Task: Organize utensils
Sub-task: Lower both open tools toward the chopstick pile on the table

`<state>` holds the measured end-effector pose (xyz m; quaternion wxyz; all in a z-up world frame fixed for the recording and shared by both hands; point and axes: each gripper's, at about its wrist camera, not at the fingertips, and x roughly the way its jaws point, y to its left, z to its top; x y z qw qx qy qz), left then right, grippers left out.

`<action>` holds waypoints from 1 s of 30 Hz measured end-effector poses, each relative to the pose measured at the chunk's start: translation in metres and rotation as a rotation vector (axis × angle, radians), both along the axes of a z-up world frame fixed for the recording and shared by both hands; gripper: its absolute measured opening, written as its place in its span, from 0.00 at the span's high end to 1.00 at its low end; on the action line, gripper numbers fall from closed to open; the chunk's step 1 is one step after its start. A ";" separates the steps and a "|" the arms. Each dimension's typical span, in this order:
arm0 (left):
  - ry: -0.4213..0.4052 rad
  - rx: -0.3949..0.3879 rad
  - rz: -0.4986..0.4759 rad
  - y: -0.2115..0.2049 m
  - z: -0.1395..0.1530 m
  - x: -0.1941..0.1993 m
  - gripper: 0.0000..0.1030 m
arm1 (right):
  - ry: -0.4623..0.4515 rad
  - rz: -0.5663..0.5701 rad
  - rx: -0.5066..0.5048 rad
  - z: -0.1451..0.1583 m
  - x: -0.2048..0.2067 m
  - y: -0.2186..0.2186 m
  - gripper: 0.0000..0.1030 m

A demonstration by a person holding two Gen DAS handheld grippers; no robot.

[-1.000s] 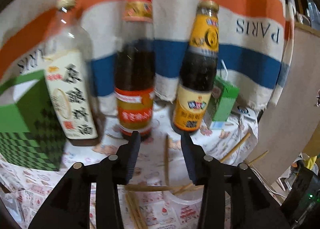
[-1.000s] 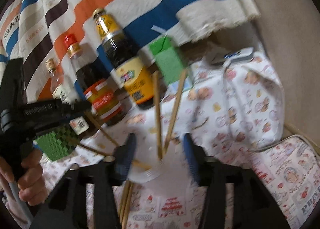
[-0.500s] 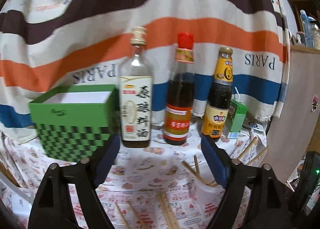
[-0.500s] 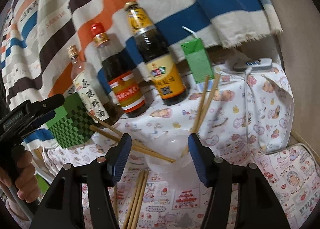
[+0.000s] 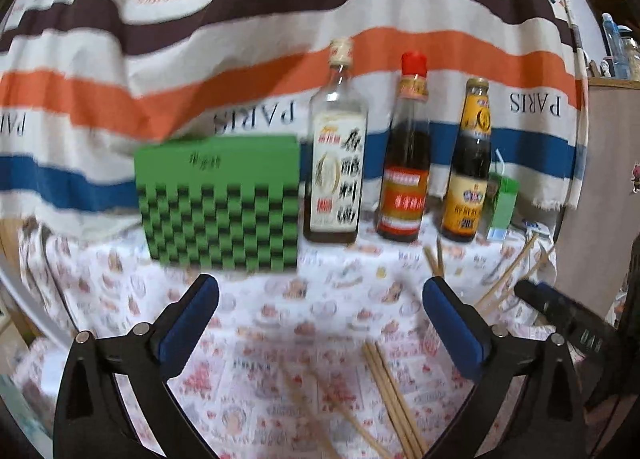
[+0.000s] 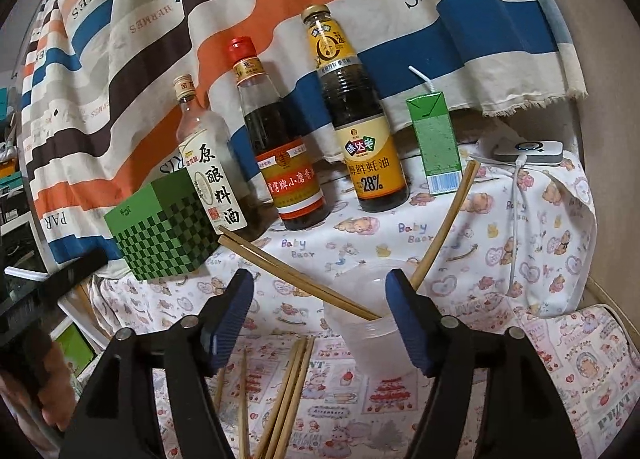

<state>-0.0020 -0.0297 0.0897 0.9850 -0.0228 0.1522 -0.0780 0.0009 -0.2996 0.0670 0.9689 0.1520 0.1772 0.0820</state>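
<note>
Loose chopsticks [image 6: 292,391] lay flat on surface [image 6: 460,243] at 6 o'clock of plastic cup [image 6: 372,319], which held others leaning. Your right claw [image 6: 320,303] and left claw [image 5: 320,319] had just been opening; both stood wide, empty. Risk: your claw nudging light cup, tipping it, spilling leaning sticks.

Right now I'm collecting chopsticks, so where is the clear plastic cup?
In the right wrist view the clear plastic cup stands low and centre on the tablecloth, in front of the oyster sauce bottle, with chopsticks leaning out of it.
</note>
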 end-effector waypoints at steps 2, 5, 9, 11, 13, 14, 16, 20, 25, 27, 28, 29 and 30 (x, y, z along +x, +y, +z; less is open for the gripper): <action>0.019 -0.008 0.006 0.005 -0.014 0.001 0.01 | 0.005 -0.004 -0.003 -0.003 0.001 0.001 0.22; 0.093 0.004 0.031 0.012 -0.040 0.010 0.01 | 0.030 -0.008 -0.026 -0.010 0.006 0.007 0.20; 0.168 -0.016 0.062 0.022 -0.058 0.023 0.01 | 0.066 0.002 -0.059 -0.020 0.013 0.017 0.17; 0.196 -0.013 0.100 0.027 -0.063 0.027 0.01 | 0.079 -0.007 -0.080 -0.025 0.015 0.021 0.17; 0.227 -0.003 0.126 0.032 -0.068 0.032 0.01 | 0.100 -0.007 -0.097 -0.031 0.018 0.025 0.17; 0.245 0.000 0.134 0.034 -0.070 0.034 0.01 | 0.117 -0.009 -0.107 -0.033 0.020 0.026 0.17; 0.285 0.002 0.154 0.037 -0.075 0.040 0.01 | 0.144 -0.013 -0.112 -0.039 0.024 0.027 0.17; 0.425 0.049 0.149 0.034 -0.095 0.058 0.01 | 0.183 -0.003 -0.104 -0.050 0.030 0.028 0.17; 0.578 0.054 0.040 0.020 -0.124 0.072 0.10 | 0.209 0.004 -0.134 -0.059 0.033 0.034 0.17; 0.600 0.048 0.003 0.012 -0.130 0.071 0.18 | 0.214 0.013 -0.142 -0.061 0.033 0.038 0.17; 0.606 0.048 -0.010 0.010 -0.132 0.071 0.25 | 0.214 0.017 -0.146 -0.061 0.034 0.039 0.17; 0.611 0.049 -0.018 0.007 -0.134 0.071 0.28 | 0.214 0.021 -0.152 -0.061 0.033 0.040 0.17; 0.617 0.048 -0.027 0.005 -0.137 0.071 0.35 | 0.214 0.022 -0.158 -0.061 0.033 0.042 0.17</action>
